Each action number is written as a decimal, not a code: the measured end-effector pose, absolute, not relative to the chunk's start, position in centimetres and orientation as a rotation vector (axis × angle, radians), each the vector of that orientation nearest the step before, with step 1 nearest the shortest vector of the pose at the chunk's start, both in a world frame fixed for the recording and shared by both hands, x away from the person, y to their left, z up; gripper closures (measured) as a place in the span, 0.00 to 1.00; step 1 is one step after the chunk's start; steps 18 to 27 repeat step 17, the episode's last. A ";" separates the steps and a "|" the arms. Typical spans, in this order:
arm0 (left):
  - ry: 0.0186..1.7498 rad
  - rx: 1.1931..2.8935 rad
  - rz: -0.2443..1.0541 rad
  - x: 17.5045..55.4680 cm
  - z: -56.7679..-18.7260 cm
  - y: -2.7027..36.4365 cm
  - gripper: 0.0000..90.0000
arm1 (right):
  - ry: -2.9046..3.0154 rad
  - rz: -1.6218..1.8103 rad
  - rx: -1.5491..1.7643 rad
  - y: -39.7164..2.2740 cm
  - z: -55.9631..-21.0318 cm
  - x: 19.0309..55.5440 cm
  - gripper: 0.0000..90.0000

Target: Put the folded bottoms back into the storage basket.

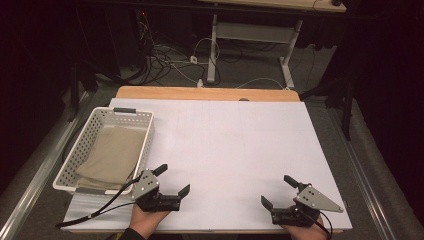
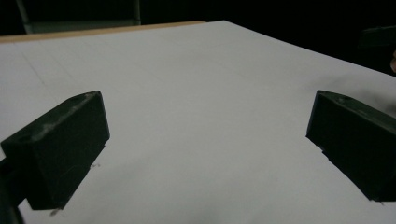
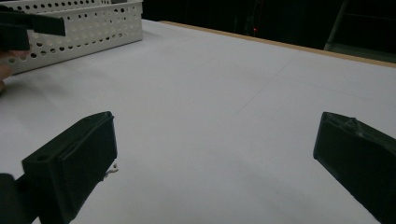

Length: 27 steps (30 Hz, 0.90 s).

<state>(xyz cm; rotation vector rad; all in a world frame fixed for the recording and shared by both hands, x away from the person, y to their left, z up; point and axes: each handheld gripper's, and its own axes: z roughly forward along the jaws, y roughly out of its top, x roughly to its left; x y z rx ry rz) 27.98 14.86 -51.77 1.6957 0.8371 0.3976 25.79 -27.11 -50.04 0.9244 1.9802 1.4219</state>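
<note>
The folded tan cloth (image 1: 111, 155) was seen in the white holed plastic basket (image 1: 145, 145), just left of the left gripper (image 1: 174, 180), lying away lengthwise. Both fingers were spread; the right gripper (image 1: 278, 191) was far.

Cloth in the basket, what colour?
Beige-tan folded cloth, lying in the white perforated basket; clearest in the high view.

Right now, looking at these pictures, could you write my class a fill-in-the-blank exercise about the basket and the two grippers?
1. The folded beige cloth lies inside the white perforated plastic ____.
2. The jaws of the left gripper stand ____.
3. The basket sits nearest the ____ gripper.
4. The right gripper holds ____ between its open jaws.

Missing words: basket; open; left; nothing
</note>
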 end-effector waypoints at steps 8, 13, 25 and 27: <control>0.800 1.712 0.409 27.4 -52.0 14.7 0.00 | 1.973 1.389 0.938 -26.9 -50.4 26.0 0.00; 0.791 1.722 0.416 27.2 -52.1 14.7 0.00 | 1.971 1.357 0.933 -26.7 -50.6 25.3 0.00; 0.804 1.716 0.412 27.3 -52.1 14.7 0.00 | 1.953 1.360 0.947 -27.1 -50.5 25.0 0.00; 0.804 1.716 0.412 27.3 -52.1 14.7 0.00 | 1.953 1.360 0.947 -27.1 -50.5 25.0 0.00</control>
